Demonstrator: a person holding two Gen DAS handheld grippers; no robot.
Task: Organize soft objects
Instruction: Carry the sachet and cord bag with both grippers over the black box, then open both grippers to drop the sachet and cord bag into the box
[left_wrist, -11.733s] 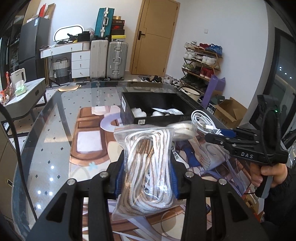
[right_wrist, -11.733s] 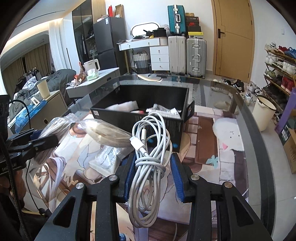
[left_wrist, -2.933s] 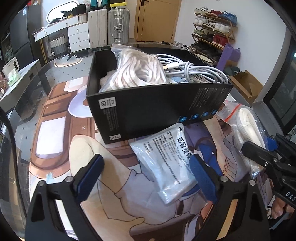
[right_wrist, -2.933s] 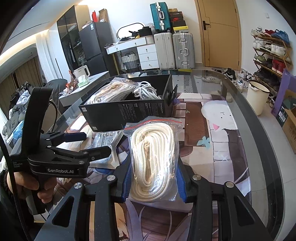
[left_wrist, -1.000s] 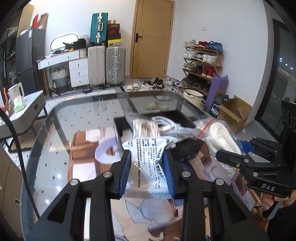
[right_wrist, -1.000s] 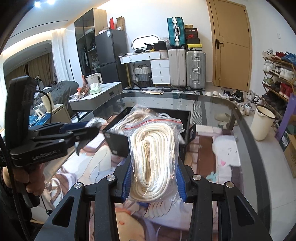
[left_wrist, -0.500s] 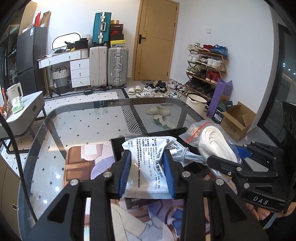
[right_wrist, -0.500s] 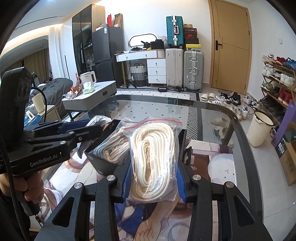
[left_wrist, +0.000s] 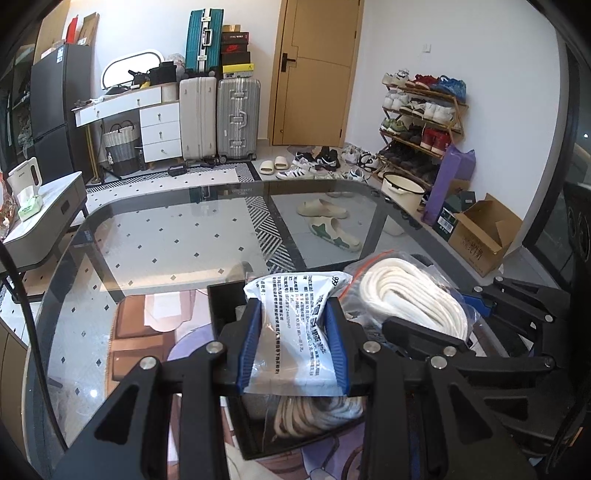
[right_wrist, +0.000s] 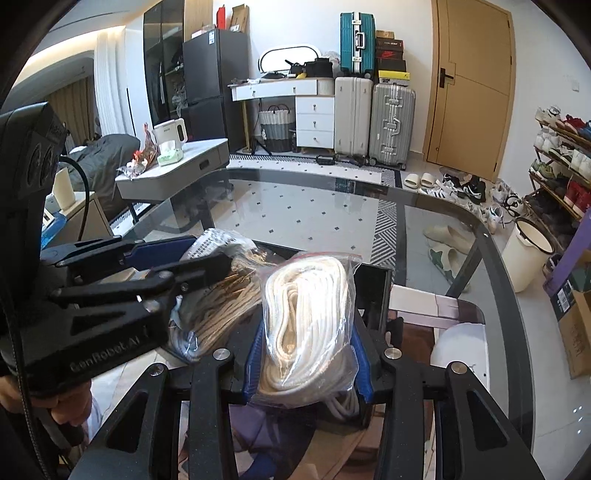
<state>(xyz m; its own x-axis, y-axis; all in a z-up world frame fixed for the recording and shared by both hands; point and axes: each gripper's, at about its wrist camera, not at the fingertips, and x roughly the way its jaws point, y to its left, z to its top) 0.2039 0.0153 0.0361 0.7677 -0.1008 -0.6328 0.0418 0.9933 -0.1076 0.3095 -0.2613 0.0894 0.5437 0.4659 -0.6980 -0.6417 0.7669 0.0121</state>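
Observation:
My left gripper (left_wrist: 293, 347) is shut on a white printed packet (left_wrist: 291, 332), held over the open black box (left_wrist: 225, 317). A bagged beige rope (left_wrist: 314, 415) lies in the box beneath it. My right gripper (right_wrist: 306, 350) is shut on a clear zip bag of white rope (right_wrist: 306, 314), also above the box (right_wrist: 375, 295). In the left wrist view that rope bag (left_wrist: 410, 295) sits close on the right of the packet, with the right gripper (left_wrist: 436, 325) behind it. In the right wrist view the left gripper (right_wrist: 192, 258) hangs at the left over the beige rope (right_wrist: 218, 299).
The box stands on a glass table (left_wrist: 166, 240) with a printed mat (left_wrist: 144, 332) under it. A hand (right_wrist: 70, 406) grips the left tool's handle. Slippers, a shoe rack, suitcases and a side table stand on the floor beyond the table's far edge.
Both grippers have moved forward and slightly down with their bags, from in front of the box to right over it. The box now lies beneath the fingers. The two grippers have come closer together.

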